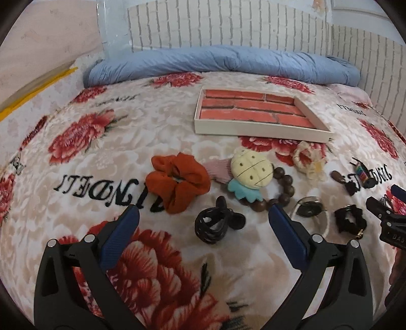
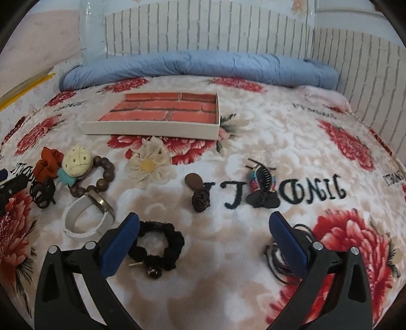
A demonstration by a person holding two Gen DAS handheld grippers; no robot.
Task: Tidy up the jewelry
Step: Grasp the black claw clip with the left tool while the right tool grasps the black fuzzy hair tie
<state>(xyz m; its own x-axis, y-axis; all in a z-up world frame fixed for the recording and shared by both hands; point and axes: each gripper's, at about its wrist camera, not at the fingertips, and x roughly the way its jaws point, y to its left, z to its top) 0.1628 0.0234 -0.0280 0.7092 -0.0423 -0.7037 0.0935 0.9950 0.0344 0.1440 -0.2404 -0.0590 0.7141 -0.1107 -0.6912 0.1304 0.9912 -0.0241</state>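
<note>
Left wrist view: bed with floral blanket (image 1: 106, 157), red flowers and black lettering; rolled blue quilt (image 1: 220, 61) along the far edge; white brick-pattern wall (image 1: 228, 22) behind.
Box: one shallow white tray (image 1: 261, 130) with brick-print lining, nothing in it, on the blanket beyond the row of jewelry.
Scrunchies: two, one orange scrunchie (image 1: 179, 181) left of centre, one black scrunchie (image 2: 158, 247) nearest the right tongs.
Claw clips: two, black claw clip (image 1: 215, 223) between the left fingers in the left wrist view; multicolour claw clip (image 2: 261, 185) lying on the lettering.
Plush clip: one yellow plush pineapple (image 1: 251, 171) with teal leaves, lying over the bead bracelet (image 1: 281, 190).
Bracelets: one, brown wooden beads.
Flower hair tie: one, cream flower (image 2: 149, 163) just in front of the tray.
Watch: one, white strap watch (image 2: 86, 218), beside the beads.
Brown clip: one, brown rose clip (image 2: 199, 193), mid-row.
Thin black bands: small bundle (image 2: 279, 259) partly hidden under the right finger, count unclear.
Left tongs (image 1: 203, 218): wide apart, holding nothing, above the blanket with the black claw clip in the gap, not touching it.
Right tongs (image 2: 203, 220): wide apart, nothing gripped; left finger (image 2: 119, 241) overlaps the black scrunchie's edge in the right wrist view, contact unclear.
</note>
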